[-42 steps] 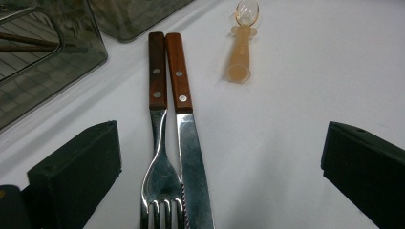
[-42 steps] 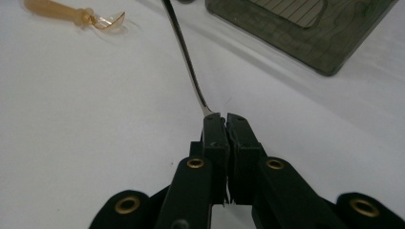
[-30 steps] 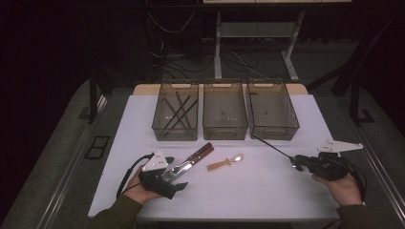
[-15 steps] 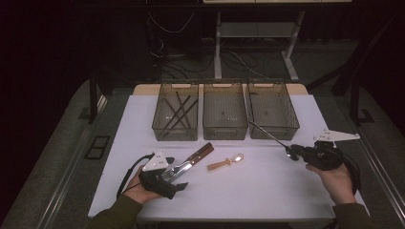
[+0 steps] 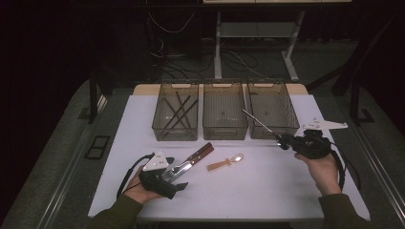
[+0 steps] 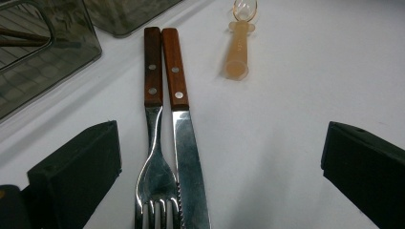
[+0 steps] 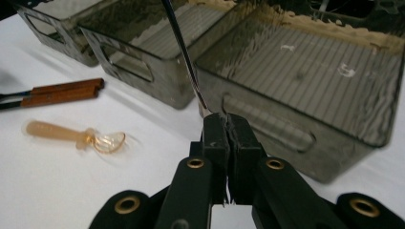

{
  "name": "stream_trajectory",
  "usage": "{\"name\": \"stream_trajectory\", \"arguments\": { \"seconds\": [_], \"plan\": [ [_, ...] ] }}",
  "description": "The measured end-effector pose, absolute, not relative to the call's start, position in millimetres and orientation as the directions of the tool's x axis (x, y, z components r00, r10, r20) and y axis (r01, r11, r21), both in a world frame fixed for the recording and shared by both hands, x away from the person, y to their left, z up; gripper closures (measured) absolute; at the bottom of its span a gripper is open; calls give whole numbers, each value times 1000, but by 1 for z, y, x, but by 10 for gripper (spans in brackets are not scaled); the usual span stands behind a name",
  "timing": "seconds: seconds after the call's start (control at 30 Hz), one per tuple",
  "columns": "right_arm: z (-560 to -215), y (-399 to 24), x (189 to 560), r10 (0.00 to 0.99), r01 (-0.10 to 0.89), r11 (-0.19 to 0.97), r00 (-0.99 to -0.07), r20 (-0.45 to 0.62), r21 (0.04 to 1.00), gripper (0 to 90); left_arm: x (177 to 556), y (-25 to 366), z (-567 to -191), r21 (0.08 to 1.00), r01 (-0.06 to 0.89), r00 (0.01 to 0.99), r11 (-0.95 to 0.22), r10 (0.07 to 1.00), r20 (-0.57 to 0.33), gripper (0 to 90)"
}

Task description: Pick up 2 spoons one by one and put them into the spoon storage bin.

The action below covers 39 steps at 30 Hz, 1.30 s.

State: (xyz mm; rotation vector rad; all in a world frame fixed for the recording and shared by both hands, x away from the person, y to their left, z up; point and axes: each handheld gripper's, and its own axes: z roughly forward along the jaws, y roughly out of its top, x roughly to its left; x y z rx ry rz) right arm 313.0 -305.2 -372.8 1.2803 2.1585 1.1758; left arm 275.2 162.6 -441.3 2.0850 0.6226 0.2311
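My right gripper [image 7: 224, 125]: jaws clenched on a thin metal rod [image 5: 260, 125], raised over the right bin [image 5: 286, 128]. My left gripper [image 6: 217, 157]: jaws spread, straddling fork [image 6: 154, 157] and knife [image 6: 184, 138] lying side by side on the table [image 5: 267, 191]. Amber spoon [image 5: 224, 163] nearby.

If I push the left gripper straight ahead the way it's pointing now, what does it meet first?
The left gripper already straddles the wooden-handled fork and wooden-handled knife, so it likely slides along them. Past the handles, the leftmost smoky plastic bin looks next; depth is unclear.
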Motion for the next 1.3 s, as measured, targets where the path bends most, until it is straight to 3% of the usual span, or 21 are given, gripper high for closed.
{"name": "stream_trajectory", "arguments": {
  "seconds": [0.67,1.3],
  "plan": [
    [-364,-256,350,830,504,250,-551,85,827,877,275,163,-441,824,342,857,-451,510,-75,0],
    [-363,-204,402,863,528,257,-503,54,809,877,274,162,-440,829,331,864,-451,498,-74,0]
  ]
}}
